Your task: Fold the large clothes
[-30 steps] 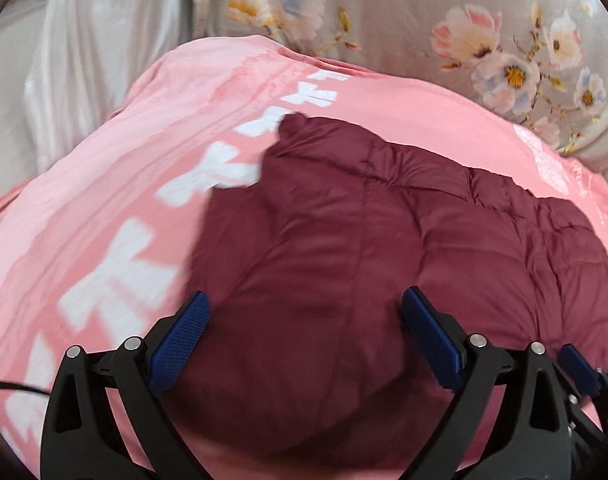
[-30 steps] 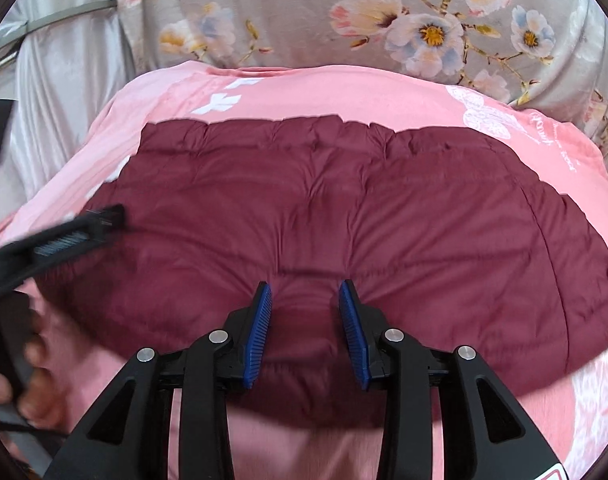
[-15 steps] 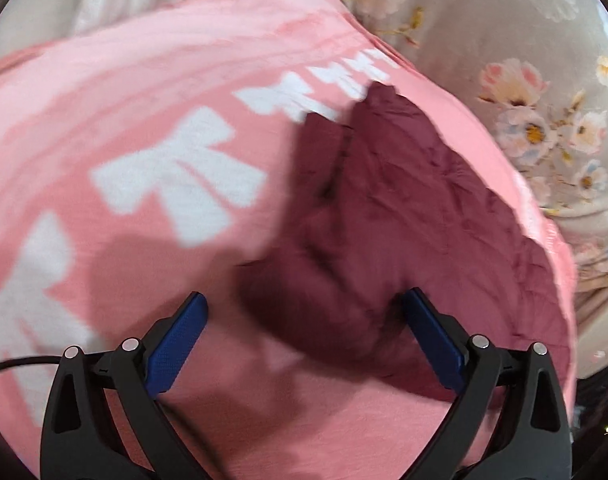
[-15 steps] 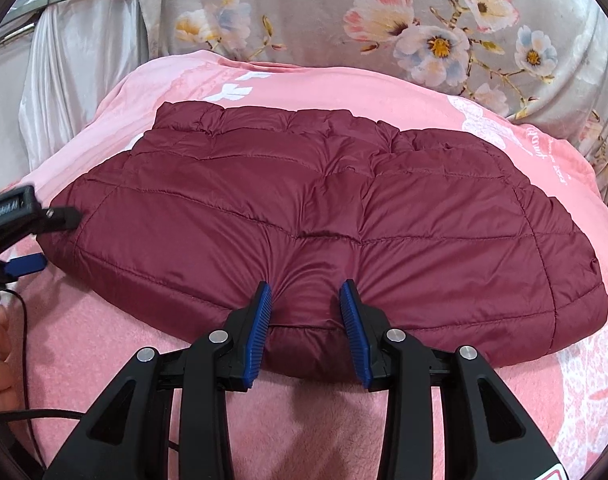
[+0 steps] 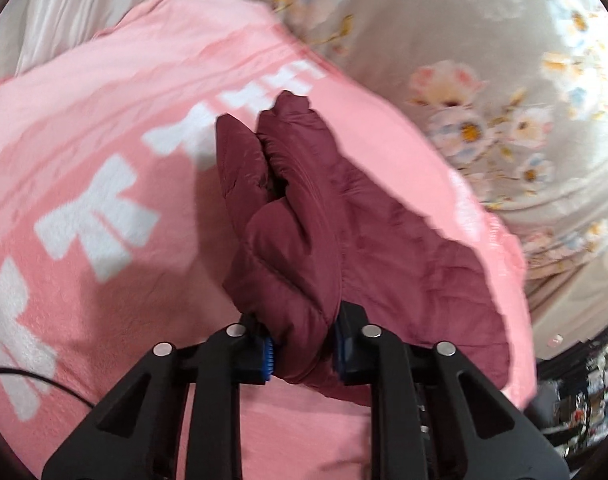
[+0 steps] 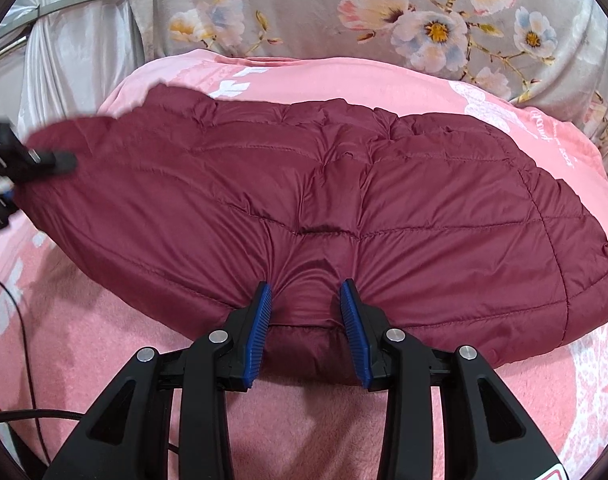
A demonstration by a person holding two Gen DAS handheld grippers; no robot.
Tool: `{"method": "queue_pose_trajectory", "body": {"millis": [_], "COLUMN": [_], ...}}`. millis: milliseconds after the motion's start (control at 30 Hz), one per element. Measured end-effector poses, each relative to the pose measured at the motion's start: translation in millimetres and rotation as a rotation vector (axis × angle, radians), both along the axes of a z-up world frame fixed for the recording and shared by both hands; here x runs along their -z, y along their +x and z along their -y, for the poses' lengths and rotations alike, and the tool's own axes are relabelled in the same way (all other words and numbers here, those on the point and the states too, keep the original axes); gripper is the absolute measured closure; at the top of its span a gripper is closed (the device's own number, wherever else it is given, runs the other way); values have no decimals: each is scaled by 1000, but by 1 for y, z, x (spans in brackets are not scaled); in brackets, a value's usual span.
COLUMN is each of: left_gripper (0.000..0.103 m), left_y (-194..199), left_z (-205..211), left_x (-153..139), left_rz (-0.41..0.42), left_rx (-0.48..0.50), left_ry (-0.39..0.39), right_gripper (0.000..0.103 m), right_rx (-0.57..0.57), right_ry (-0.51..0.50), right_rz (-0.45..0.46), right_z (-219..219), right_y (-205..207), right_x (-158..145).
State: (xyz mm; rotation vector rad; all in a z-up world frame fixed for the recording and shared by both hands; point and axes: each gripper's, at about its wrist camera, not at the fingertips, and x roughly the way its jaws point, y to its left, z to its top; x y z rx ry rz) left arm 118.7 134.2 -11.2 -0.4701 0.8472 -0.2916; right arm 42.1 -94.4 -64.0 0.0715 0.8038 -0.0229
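My left gripper jaws just closing, now clamped on bunched corner of maroon quilted jacket. My right gripper pinches jacket's near hem, fabric puckered between blue pads. Jacket lies spread on pink blanket, left end lifted. Floral bedding behind.

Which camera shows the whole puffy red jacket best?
The right wrist view: the jacket spreads almost whole across the pink blanket. The left wrist view shows only one bunched end of it, blurred, pinched in the left gripper.
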Motion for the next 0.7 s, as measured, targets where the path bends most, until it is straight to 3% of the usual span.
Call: {"method": "queue_pose_trajectory", "body": {"millis": [200,333,700], "left_gripper": [85,85,88], "left_y": [-21,-27,-57], "left_z": [33,49,84], "left_x": [-43,-60,-99], "left_rz": [103,133,217], "left_rx": [66,107,193], "left_ry": [45,66,79], "right_gripper": [69,78,78], "right_rx": [8,-1,-1], "right_ry": [76,152,296], "right_rz": [14,20,-27], "right_z": [15,28,44], "right_y": [-8,-25,-27], "right_x": [-5,-10,-9]}}
